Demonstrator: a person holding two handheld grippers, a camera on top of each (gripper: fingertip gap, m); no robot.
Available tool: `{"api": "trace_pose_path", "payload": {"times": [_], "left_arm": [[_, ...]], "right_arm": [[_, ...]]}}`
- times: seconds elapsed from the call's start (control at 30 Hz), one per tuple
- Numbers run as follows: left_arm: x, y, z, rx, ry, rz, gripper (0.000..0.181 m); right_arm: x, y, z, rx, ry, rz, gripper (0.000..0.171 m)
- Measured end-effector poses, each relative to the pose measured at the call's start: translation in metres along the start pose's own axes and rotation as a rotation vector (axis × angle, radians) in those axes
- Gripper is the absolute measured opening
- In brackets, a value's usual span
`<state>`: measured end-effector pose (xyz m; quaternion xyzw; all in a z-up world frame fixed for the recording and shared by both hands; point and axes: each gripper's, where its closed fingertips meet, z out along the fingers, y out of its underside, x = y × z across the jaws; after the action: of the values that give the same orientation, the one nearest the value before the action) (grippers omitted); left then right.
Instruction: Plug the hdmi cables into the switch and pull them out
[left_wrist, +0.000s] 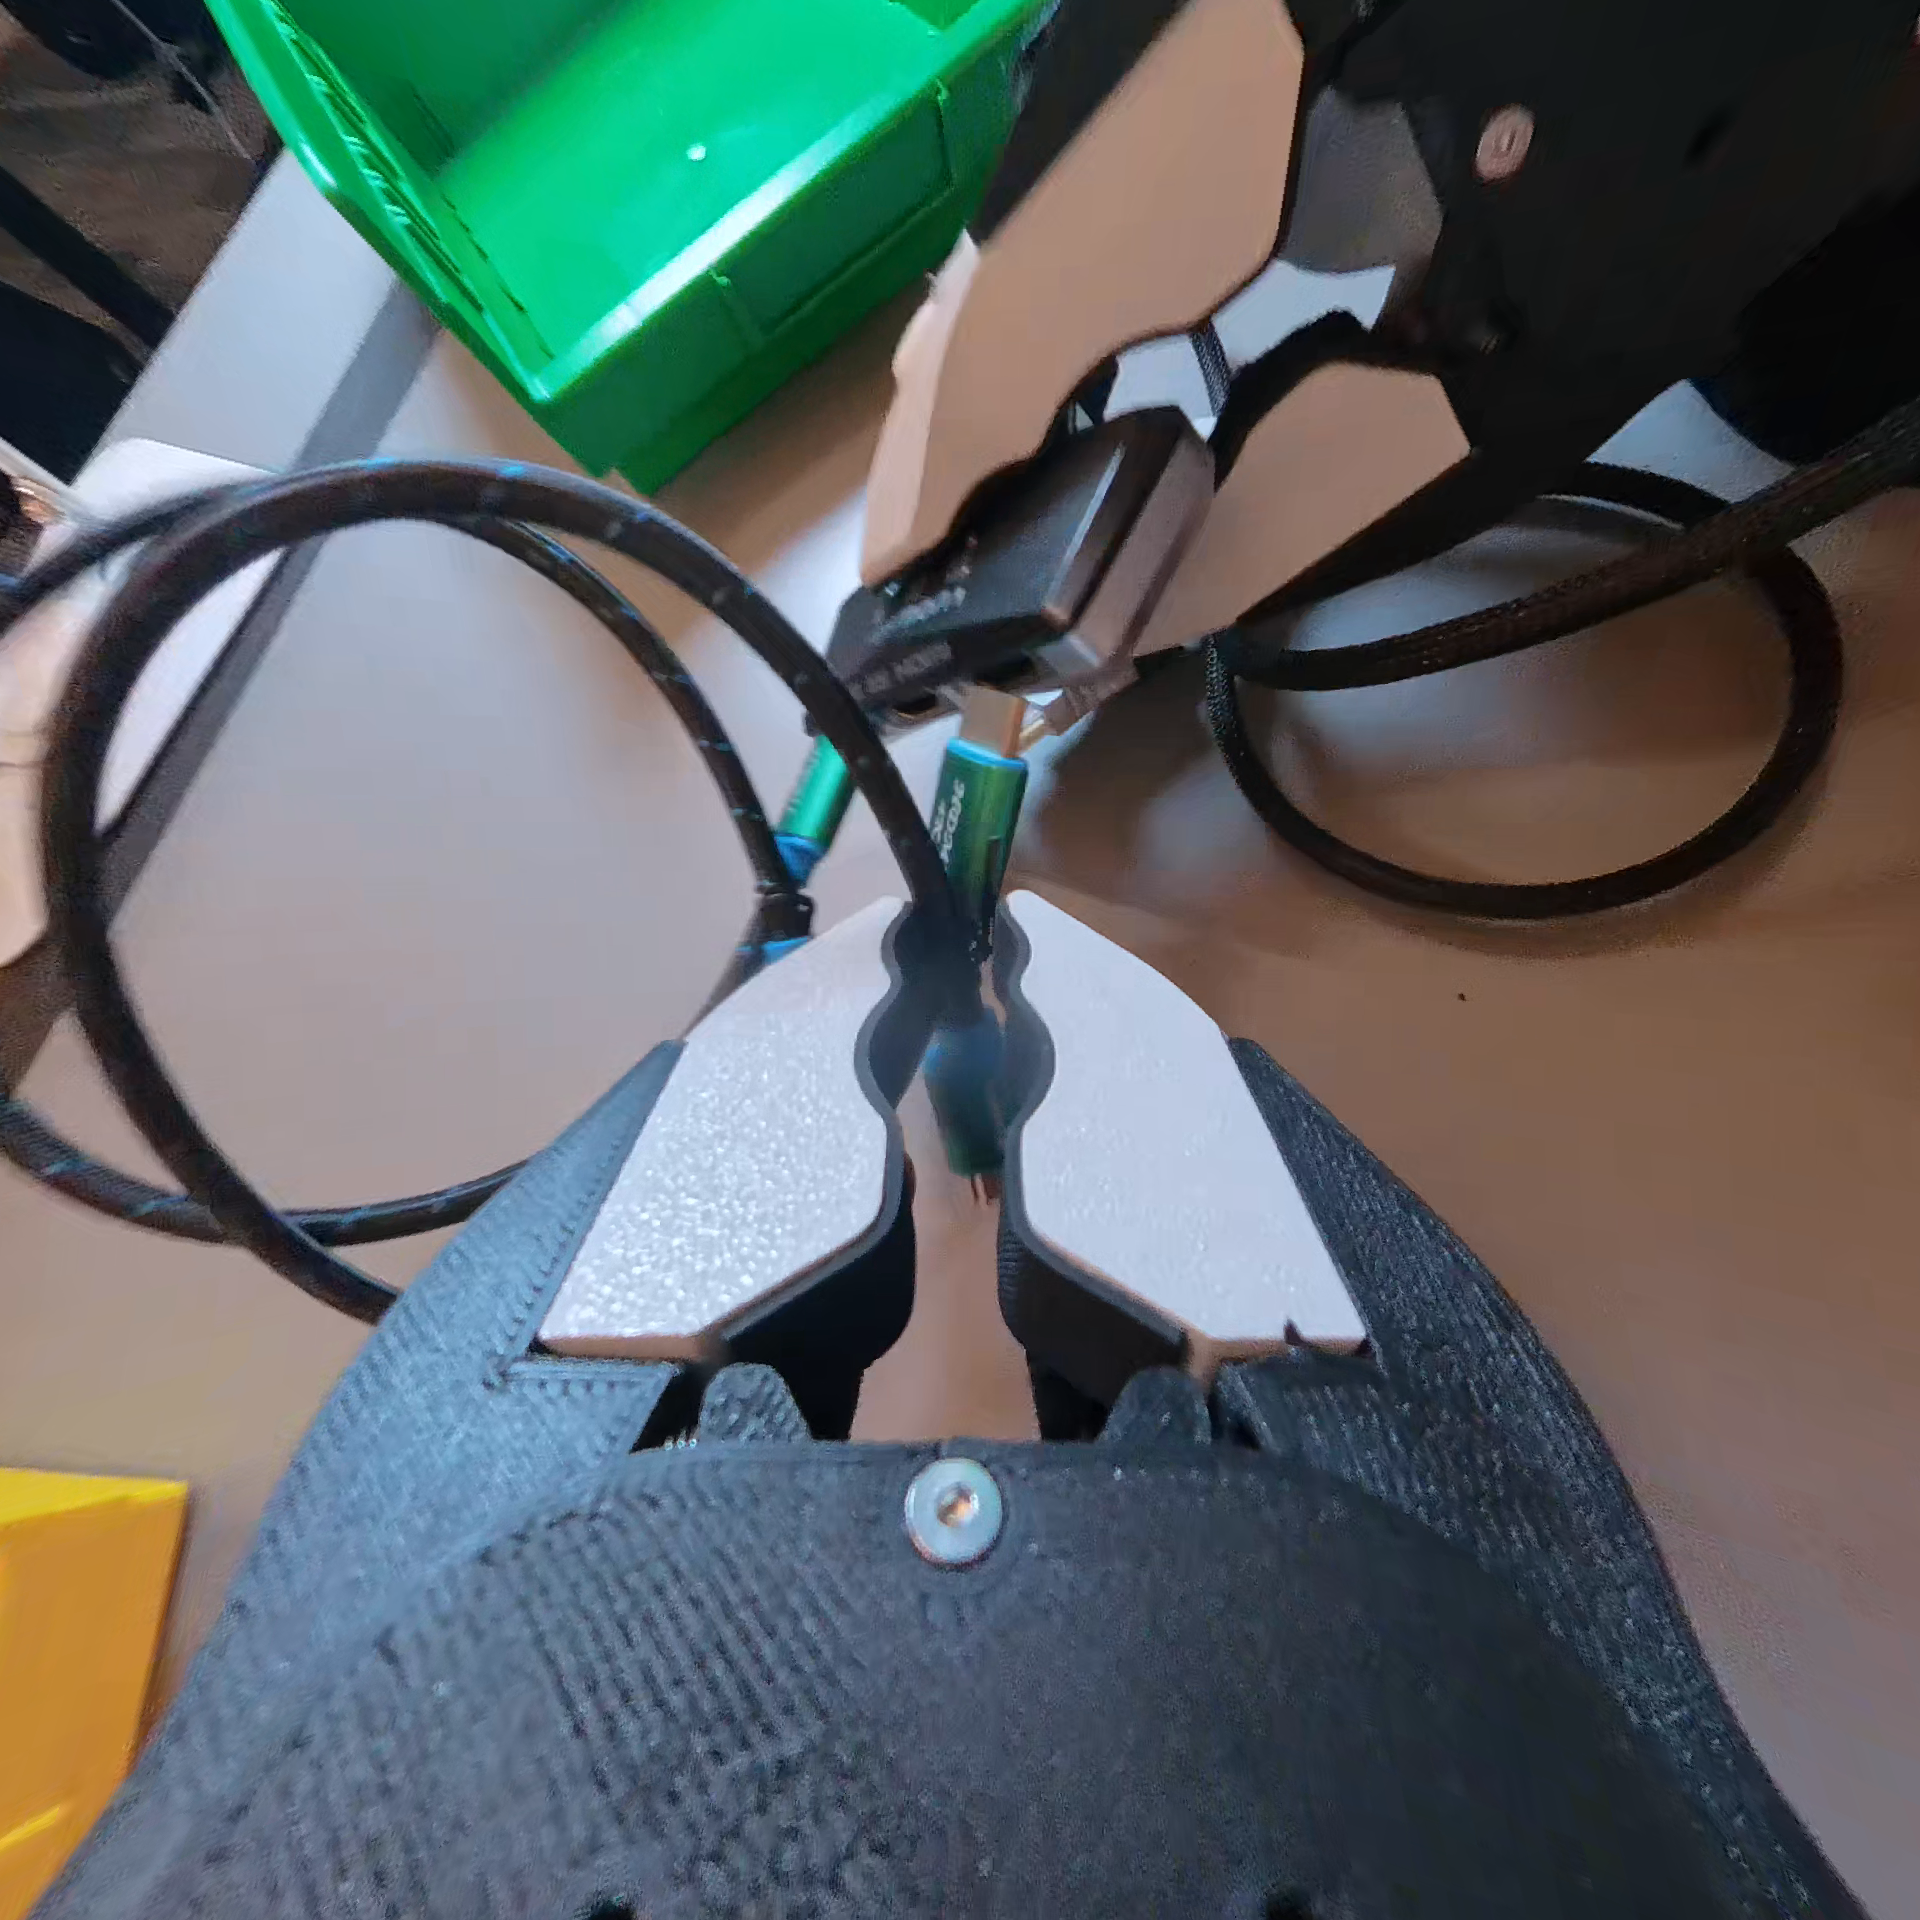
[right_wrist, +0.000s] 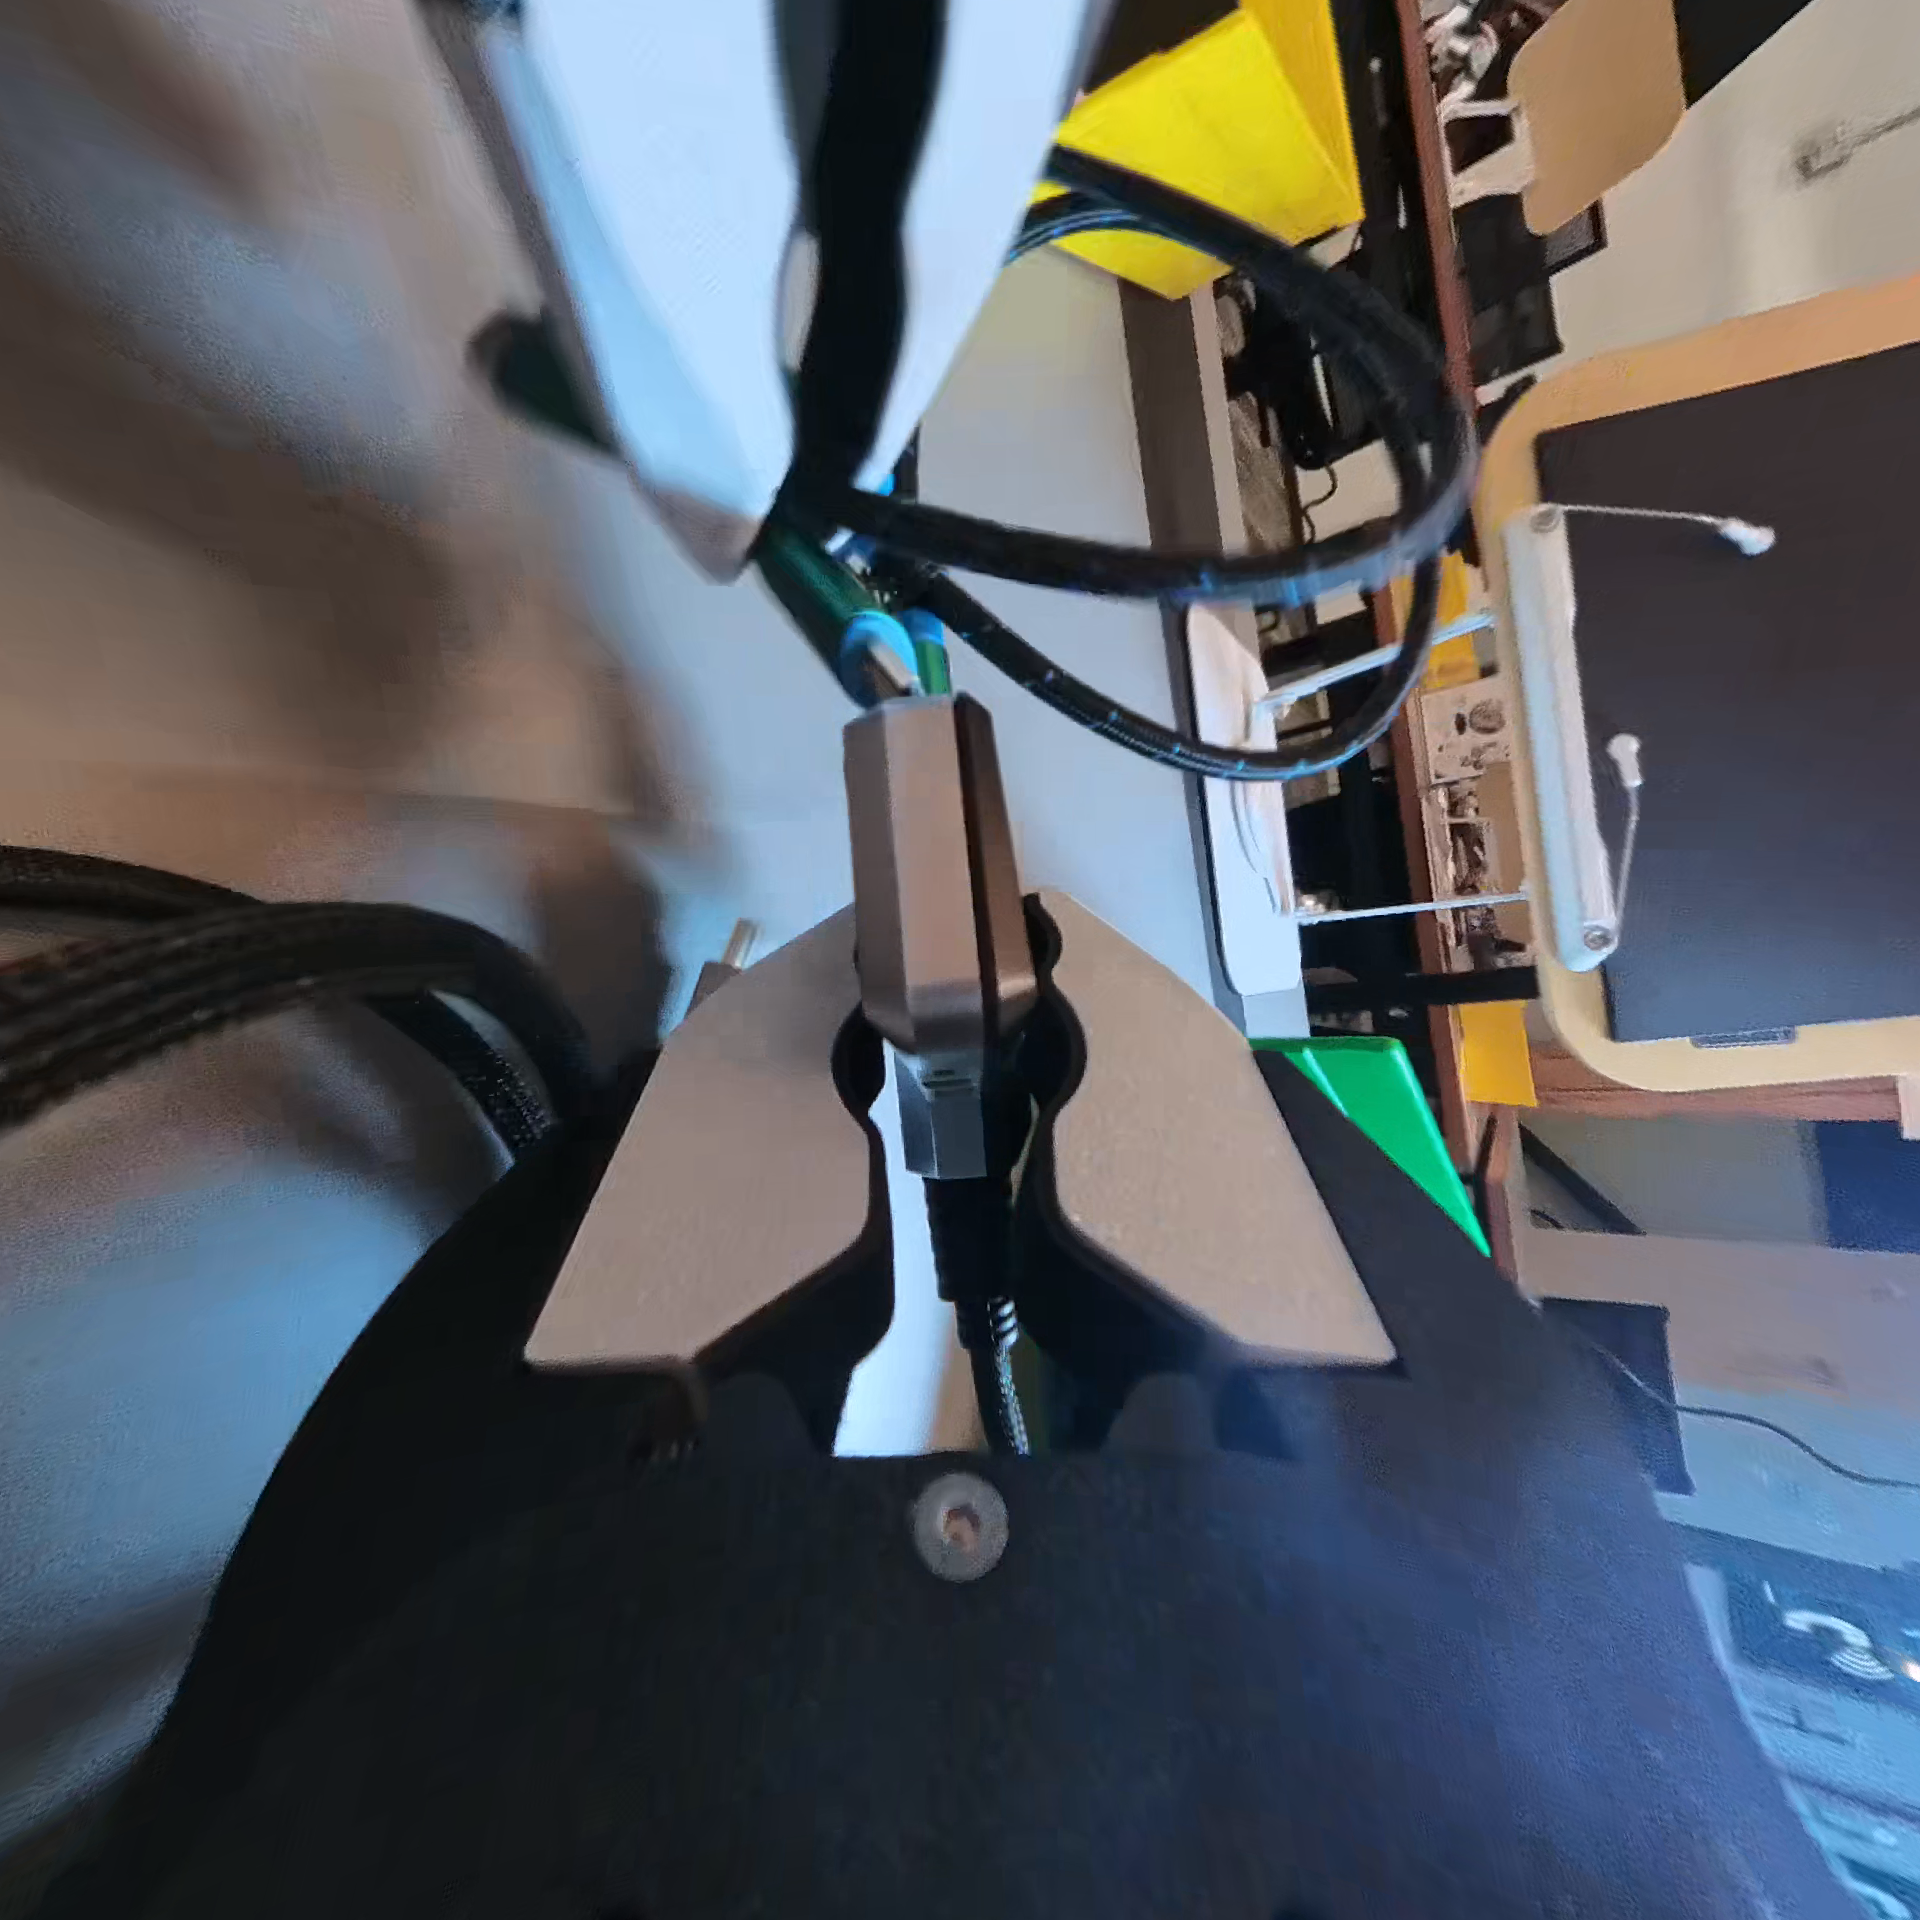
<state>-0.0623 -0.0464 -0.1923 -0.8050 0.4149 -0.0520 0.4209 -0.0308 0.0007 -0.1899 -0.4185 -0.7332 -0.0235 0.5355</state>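
Observation:
My left gripper (left_wrist: 961, 920) is shut on the rear of a green HDMI plug (left_wrist: 979, 816). The plug's metal tip (left_wrist: 1000, 727) sits at the mouth of a port on the black and grey switch (left_wrist: 1049, 551), with part of the metal still showing. My right gripper (right_wrist: 940, 925) is shut on the switch (right_wrist: 914, 852) and holds it above the table; it also shows in the left wrist view (left_wrist: 1039, 582). A second green plug (left_wrist: 816, 810) reaches the neighbouring port, partly hidden by a black cable with blue flecks (left_wrist: 644, 530). The left gripper's white fingers (right_wrist: 675, 312) show at the top of the right wrist view.
A green bin (left_wrist: 675, 208) stands just beyond the switch. A yellow box (left_wrist: 73, 1621) is at the near left. A black braided cable (left_wrist: 1558, 894) loops on the tan table (left_wrist: 468, 831) to the right. The table edge runs at the far left. There is about 6 cm between the tips of the two grippers.

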Motion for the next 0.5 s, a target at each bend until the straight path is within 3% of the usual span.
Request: {"api": "trace_pose_path", "payload": {"times": [0.13, 0.2, 0.5], "left_arm": [[0.018, -0.012, -0.001, 0.046, 0.095, -0.022, 0.012], [0.008, -0.01, -0.001, 0.015, 0.014, 0.045, 0.012], [0.012, 0.004, 0.003, -0.057, 0.023, 0.111, 0.012]], "right_arm": [[0.006, 0.003, -0.003, -0.085, 0.039, -0.152, 0.022], [0.006, 0.008, -0.004, -0.096, 0.041, -0.183, 0.022], [-0.011, 0.012, 0.002, -0.065, -0.028, -0.223, 0.023]]}}
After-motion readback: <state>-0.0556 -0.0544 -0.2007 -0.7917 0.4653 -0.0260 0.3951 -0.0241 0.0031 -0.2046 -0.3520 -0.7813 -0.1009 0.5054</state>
